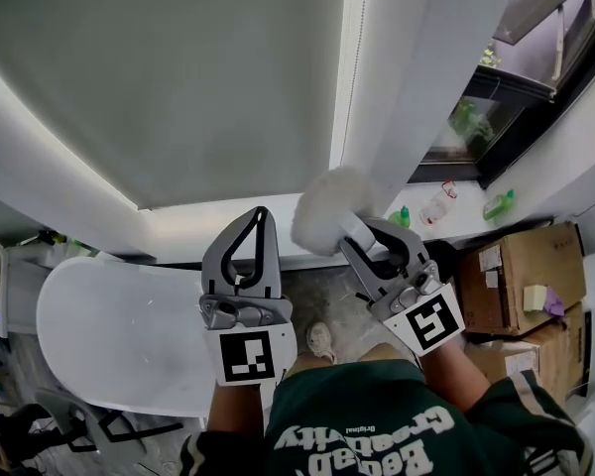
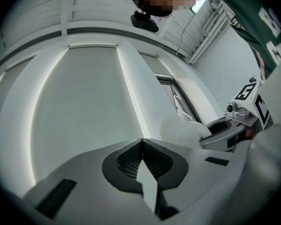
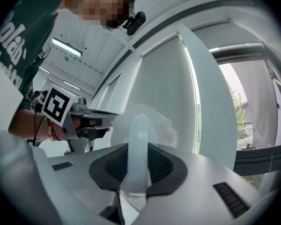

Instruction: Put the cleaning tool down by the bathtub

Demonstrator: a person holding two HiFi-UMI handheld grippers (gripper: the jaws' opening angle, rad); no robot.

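The bathtub (image 1: 99, 330) fills the lower left, and its right edge is hidden under the left gripper (image 1: 259, 218) and the forearm behind it. A narrow strip of stone floor (image 1: 322, 291) is the only open ground between the tub and the cardboard boxes (image 1: 521, 281) stacked on the right. On the far side a white sill (image 1: 178, 228) under the drawn blind (image 1: 178, 77) closes the space, and small green bottles (image 1: 401, 216) stand along it farther right. The person's green shirt (image 1: 377, 424) cuts off the near floor, where one shoe (image 1: 320, 340) just shows. The left gripper's jaws are pressed together with nothing between them. The right gripper (image 1: 357, 238) is clamped on the pale, smooth handle of the cleaning tool (image 1: 324, 211), which hangs in the air above the floor strip, to the right of the tub. Its head is a fluffy white puff, perhaps microfibre, though its soft outline makes that hard to judge.
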